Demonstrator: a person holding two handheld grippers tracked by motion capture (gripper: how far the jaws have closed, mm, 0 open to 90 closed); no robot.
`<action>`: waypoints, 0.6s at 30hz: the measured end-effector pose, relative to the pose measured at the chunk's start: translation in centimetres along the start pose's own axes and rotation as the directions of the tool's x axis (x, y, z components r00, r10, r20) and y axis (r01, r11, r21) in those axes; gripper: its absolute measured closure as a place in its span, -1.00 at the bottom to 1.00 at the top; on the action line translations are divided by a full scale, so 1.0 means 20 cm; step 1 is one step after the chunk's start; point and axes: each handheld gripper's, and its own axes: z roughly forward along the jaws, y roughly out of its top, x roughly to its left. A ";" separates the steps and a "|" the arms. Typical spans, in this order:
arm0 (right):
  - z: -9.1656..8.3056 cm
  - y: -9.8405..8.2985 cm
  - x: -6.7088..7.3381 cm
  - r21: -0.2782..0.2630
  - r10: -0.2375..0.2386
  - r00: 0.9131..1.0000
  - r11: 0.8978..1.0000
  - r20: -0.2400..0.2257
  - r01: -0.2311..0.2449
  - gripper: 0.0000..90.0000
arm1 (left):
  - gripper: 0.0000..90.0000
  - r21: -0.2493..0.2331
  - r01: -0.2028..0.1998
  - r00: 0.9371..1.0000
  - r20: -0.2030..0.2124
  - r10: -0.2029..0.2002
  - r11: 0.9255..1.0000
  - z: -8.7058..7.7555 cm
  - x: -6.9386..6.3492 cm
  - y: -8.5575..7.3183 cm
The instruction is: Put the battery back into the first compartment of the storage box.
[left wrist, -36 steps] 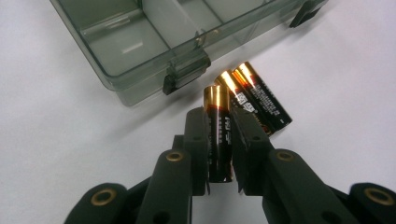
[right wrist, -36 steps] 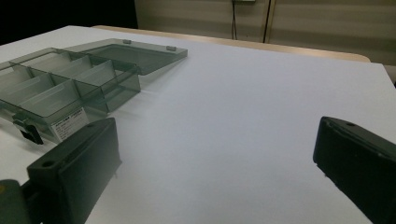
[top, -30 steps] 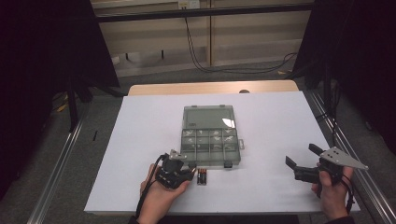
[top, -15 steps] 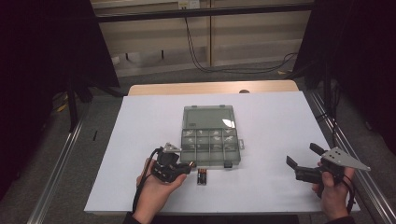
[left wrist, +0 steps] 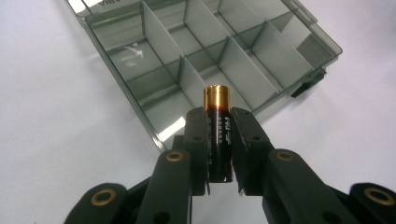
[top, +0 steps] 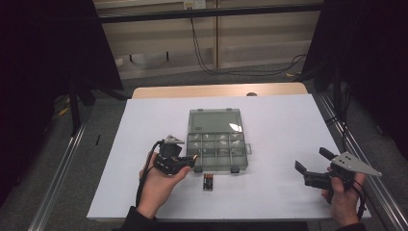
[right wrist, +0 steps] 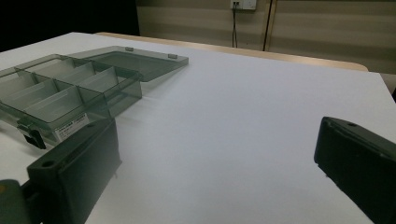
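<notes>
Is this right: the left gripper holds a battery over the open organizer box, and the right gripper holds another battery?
Not quite. The left gripper does hold a battery near the open organizer box, but the right gripper is open and holds nothing, as the right gripper view shows.

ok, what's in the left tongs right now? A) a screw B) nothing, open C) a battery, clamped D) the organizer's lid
C: in the left gripper view the left tongs are shut on a black battery, its gold end pointing toward the open organizer box.
</notes>
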 end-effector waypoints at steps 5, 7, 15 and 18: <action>0.00 0.00 0.00 0.000 -0.001 1.000 1.000 0.000 0.001 -1.00 | 0.72 -0.012 0.012 1.000 -0.020 -0.012 1.000 0.02 0.01 0.03; 0.00 0.00 0.00 -0.001 -0.003 1.000 1.000 0.000 0.003 -1.00 | 0.72 -0.005 0.012 1.000 -0.016 -0.013 1.000 0.02 0.03 0.04; 0.00 0.00 0.00 0.000 -0.002 1.000 1.000 -0.001 0.002 -1.00 | 0.72 -0.013 0.033 0.999 -0.025 -0.034 0.999 0.05 0.06 0.07; 0.00 0.00 0.00 -0.003 -0.004 1.000 1.000 -0.001 0.004 -1.00 | 0.72 -0.016 0.038 0.999 -0.029 -0.038 0.999 0.06 0.07 0.09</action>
